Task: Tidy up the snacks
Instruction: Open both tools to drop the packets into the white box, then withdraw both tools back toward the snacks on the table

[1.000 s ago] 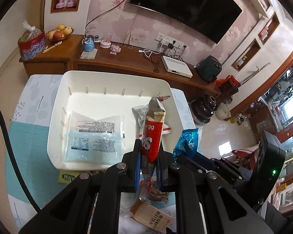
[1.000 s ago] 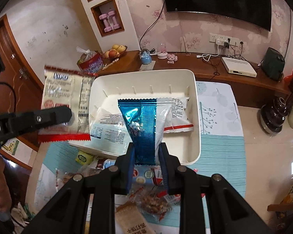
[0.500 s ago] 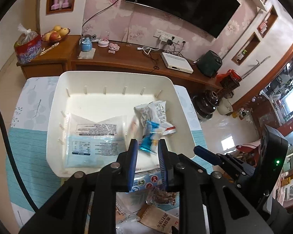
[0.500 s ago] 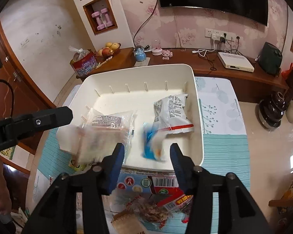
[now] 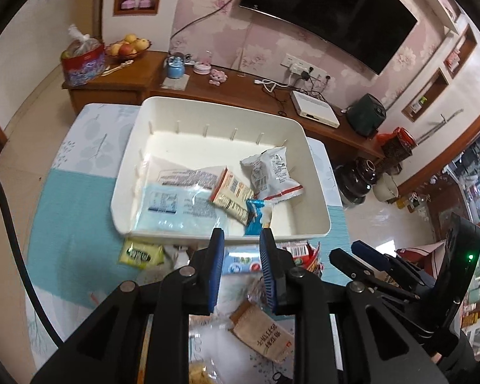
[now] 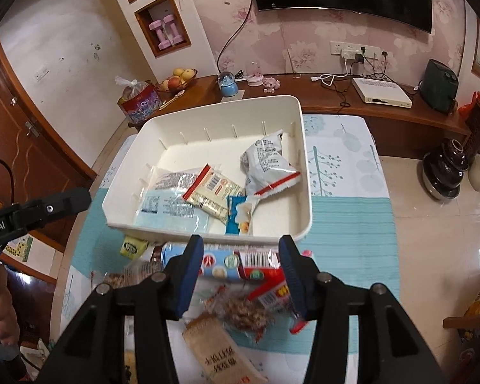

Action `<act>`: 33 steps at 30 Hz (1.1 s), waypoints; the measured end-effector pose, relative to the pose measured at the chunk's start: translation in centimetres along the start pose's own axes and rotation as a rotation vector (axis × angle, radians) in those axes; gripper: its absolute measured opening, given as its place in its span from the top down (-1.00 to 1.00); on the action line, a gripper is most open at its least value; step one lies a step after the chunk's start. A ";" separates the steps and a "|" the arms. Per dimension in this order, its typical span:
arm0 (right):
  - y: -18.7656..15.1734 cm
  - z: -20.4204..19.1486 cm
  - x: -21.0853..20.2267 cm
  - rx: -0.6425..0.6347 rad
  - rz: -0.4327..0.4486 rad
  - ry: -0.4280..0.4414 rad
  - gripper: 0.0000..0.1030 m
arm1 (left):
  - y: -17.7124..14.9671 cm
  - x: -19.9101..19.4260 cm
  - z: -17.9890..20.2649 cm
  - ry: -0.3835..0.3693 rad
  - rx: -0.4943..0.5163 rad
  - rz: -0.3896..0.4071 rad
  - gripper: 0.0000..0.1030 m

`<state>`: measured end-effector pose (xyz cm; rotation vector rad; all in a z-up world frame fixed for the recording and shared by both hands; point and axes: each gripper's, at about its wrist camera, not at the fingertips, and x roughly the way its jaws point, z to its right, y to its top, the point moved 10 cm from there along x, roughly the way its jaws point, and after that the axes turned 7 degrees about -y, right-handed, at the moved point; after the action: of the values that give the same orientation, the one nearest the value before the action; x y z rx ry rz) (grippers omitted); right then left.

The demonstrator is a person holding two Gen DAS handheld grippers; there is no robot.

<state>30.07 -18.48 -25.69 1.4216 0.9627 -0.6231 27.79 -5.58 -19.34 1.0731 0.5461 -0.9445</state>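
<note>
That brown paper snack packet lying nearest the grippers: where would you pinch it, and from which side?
Probably its near short end. The brown packet lies flat and long, pointing away toward the white bin, and other wrappers crowd its far end. The right gripper, jaws open and empty, could come down from above and close across the narrow width.

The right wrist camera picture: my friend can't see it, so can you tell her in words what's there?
A white bin on a blue-striped tablecloth holds four snack packets, among them a silver bag and a small blue packet. The right gripper hangs open and empty over more snacks heaped in front of the bin, including a brown packet.
</note>
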 end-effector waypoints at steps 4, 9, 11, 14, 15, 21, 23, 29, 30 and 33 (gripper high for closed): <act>-0.9 0.1 -1.2 -0.025 -0.002 0.010 0.04 | -1.3 -1.8 0.0 0.023 -0.023 0.029 0.59; -2.0 0.0 -2.6 -0.067 0.000 0.027 0.04 | -3.3 -4.0 -0.1 0.060 -0.055 0.065 0.59; -2.4 -0.1 -3.1 -0.086 0.004 0.032 0.04 | -4.2 -4.9 -0.3 0.077 -0.072 0.080 0.58; -3.2 -0.2 -3.7 -0.122 0.012 0.032 0.04 | -5.6 -6.0 -0.7 0.100 -0.100 0.097 0.58; -3.5 -0.2 -4.0 -0.137 0.015 0.025 0.04 | -6.3 -6.3 -0.8 0.105 -0.110 0.101 0.57; -4.8 -0.1 -5.0 -0.173 0.015 0.020 0.04 | -9.2 -7.7 -1.7 0.142 -0.148 0.105 0.56; -5.2 -0.3 -5.5 -0.190 0.022 0.022 0.04 | -10.2 -8.0 -1.9 0.156 -0.154 0.103 0.55; -6.8 -0.7 -6.0 -0.251 0.017 0.000 0.04 | -12.4 -9.2 -2.5 0.195 -0.151 0.089 0.54; -7.2 -0.8 -5.9 -0.264 0.009 -0.012 0.04 | -12.6 -9.3 -2.5 0.201 -0.147 0.085 0.53; -8.3 -0.9 -5.6 -0.290 -0.010 -0.024 0.04 | -13.4 -9.6 -2.7 0.223 -0.129 0.069 0.52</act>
<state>20.08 -19.46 -25.28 1.1499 0.9973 -0.4843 11.56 -1.67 -19.52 1.0804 0.7387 -0.7235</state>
